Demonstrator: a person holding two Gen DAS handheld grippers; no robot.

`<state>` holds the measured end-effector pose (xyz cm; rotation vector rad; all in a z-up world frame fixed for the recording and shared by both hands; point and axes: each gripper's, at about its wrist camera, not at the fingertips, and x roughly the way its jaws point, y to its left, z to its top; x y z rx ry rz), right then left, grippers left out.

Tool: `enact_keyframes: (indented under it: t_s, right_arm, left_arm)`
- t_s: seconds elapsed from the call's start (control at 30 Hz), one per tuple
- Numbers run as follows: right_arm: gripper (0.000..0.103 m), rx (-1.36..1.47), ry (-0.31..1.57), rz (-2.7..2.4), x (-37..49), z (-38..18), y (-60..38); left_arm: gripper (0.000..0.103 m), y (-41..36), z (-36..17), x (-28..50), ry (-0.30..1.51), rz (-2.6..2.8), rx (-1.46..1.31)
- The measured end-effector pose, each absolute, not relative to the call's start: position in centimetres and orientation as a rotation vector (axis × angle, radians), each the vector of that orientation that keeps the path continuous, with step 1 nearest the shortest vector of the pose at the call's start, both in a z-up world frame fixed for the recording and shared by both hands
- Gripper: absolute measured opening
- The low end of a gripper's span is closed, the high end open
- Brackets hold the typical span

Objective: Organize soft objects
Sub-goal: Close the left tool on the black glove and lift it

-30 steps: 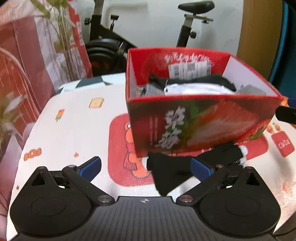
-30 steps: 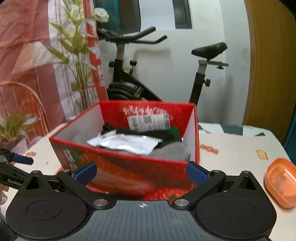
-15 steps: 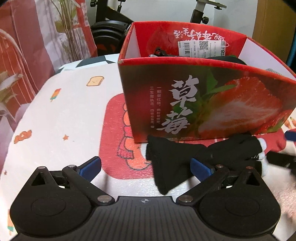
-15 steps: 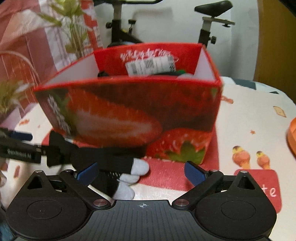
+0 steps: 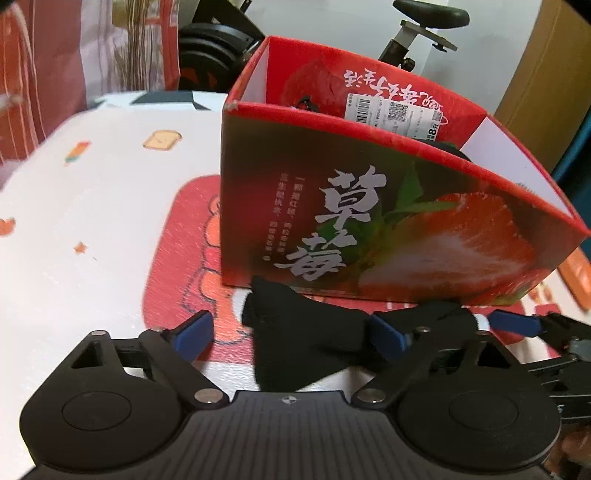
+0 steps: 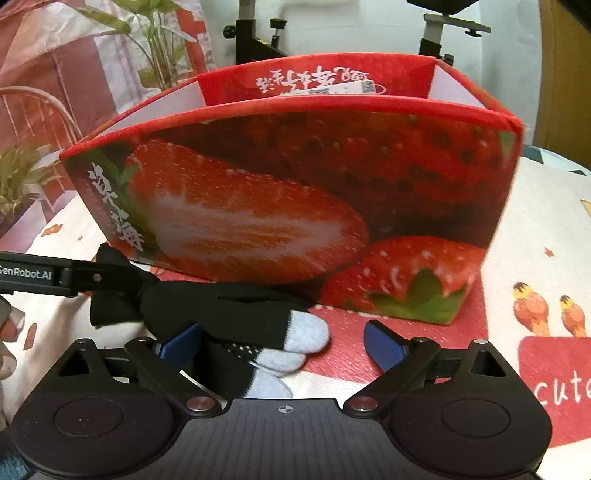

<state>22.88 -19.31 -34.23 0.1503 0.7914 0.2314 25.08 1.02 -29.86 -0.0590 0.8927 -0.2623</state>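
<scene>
Both the left gripper (image 5: 291, 334) and right gripper (image 6: 282, 341), jaws closing but unpressed, straddle the black glove (image 6: 221, 310) at lower frame, likely to lift it into the strawberry box (image 6: 295, 184).

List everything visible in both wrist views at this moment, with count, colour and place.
glove: one, black with grey fingertips, on the tablecloth before the box
strawberry box: one, red, open top, centre of table; dark contents, unclear
tablecloth: one, white with cartoon prints, over the table
exercise bike: one, black, behind the table
plants: green, at left in the background
left gripper: black with blue fingers, jaws closing, glove cuff between them
right gripper: black with blue fingers, jaws closing, glove fingertips between them
hand: partly visible at left edge
</scene>
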Motion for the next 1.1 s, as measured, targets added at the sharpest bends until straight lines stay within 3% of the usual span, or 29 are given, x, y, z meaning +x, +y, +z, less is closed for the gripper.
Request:
enact_keyframes:
  t_s: [0.27,0.53,0.87,1.1]
  right_arm:
    - [0.082,0.146,0.772,0.248,23.3,-34.3,-18.7]
    - [0.061,0.144,0.747,0.282,21.9,-34.3,-18.3]
    - [0.037,0.214,0.761,0.289,21.1,-34.3,-19.5]
    - [0.014,0.253,0.787,0.308,20.6,-34.4,-19.9]
  left_arm:
    - [0.082,1.4,-30.4,24.8,0.890,-0.288,-0.127]
    - [0.064,1.6,-30.5,23.8,0.875,-0.321,-0.159]
    - [0.052,1.8,-30.2,22.7,0.874,-0.334,-0.175]
    - [0.042,1.9,-29.9,22.2,0.874,-0.338,-0.161]
